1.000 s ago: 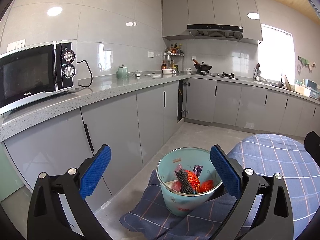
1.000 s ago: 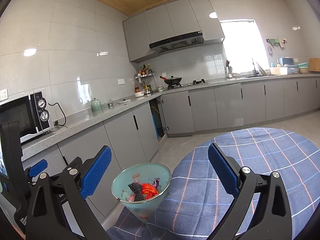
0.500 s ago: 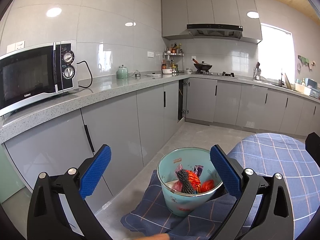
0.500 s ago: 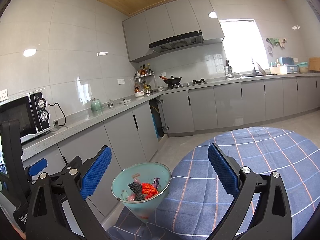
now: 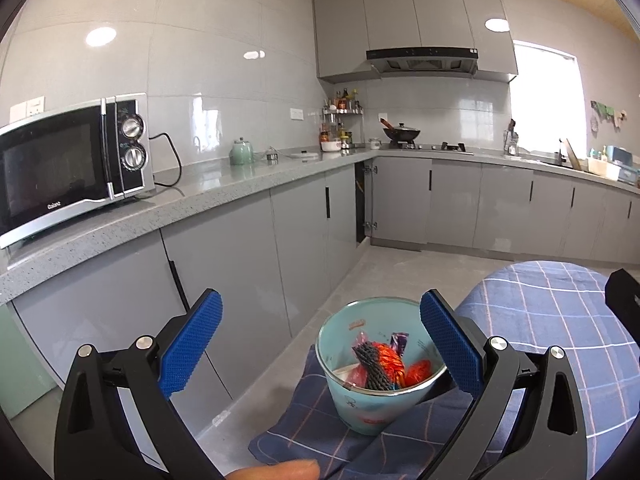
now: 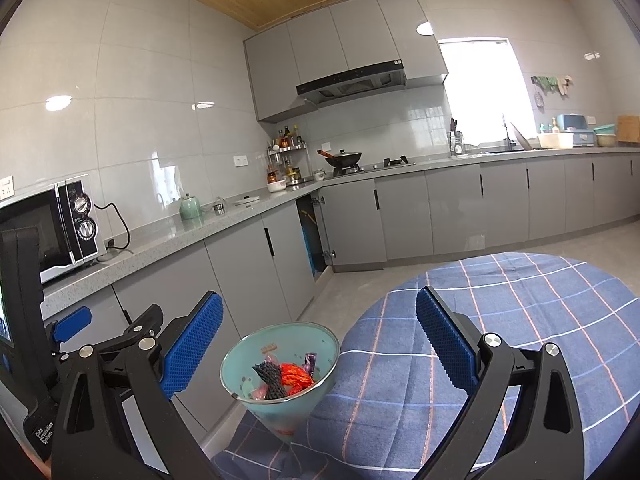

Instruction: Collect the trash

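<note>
A light teal bin (image 5: 370, 394) stands at the left edge of the round table, on its blue checked cloth (image 5: 560, 344). Inside it lie wrappers (image 5: 380, 364): a black ridged one, orange-red ones and a purple one. My left gripper (image 5: 320, 340) is open, held above and just short of the bin, nothing between its blue pads. In the right wrist view the same bin (image 6: 280, 376) with its wrappers (image 6: 286, 376) sits below my right gripper (image 6: 318, 340), which is open and holds nothing. The left gripper's body (image 6: 28, 320) shows at that view's left edge.
Grey kitchen cabinets (image 5: 224, 280) run along the left under a speckled counter with a microwave (image 5: 68, 164) and a green teapot (image 5: 241, 151). A stove with a wok (image 5: 402, 134) is at the back. Grey floor (image 5: 380, 268) lies between table and cabinets. A fingertip (image 5: 276, 470) shows at the bottom edge.
Both grippers hold almost still and stay open. A fingertip has come into the bottom edge of the left wrist view.
</note>
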`<control>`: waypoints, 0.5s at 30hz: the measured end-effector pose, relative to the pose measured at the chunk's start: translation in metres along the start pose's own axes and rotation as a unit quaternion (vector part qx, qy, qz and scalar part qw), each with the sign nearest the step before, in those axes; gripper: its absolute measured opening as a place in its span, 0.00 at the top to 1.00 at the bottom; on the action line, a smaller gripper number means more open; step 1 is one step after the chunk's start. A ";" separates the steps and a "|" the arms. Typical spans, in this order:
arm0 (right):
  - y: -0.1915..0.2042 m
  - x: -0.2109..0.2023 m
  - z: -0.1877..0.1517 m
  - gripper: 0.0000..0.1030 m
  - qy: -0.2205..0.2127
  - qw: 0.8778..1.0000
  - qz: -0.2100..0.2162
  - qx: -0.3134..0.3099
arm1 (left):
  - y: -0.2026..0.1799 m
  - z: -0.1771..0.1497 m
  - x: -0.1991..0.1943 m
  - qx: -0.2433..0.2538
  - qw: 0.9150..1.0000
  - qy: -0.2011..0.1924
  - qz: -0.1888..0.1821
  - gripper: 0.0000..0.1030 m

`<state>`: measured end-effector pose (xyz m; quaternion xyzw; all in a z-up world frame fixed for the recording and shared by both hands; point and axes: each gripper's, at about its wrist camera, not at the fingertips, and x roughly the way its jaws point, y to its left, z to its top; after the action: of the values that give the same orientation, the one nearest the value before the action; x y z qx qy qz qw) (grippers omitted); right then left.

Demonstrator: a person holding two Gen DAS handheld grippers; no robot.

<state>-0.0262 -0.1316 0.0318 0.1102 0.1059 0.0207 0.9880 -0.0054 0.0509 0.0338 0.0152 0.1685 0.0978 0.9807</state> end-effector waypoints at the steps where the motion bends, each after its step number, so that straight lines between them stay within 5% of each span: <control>1: 0.000 0.001 0.000 0.07 0.000 1.000 0.000 0.000 | 0.001 0.000 0.001 -0.003 1.000 0.002 -0.001 0.05; 15: 0.000 0.004 -0.002 0.07 0.006 1.000 -0.003 0.001 | 0.004 -0.002 0.006 -0.021 0.999 0.023 -0.044 0.05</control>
<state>-0.0229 -0.1314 0.0293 0.1110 0.1119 0.0185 0.9873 -0.0016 0.0557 0.0301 -0.0154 0.1889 0.0584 0.9801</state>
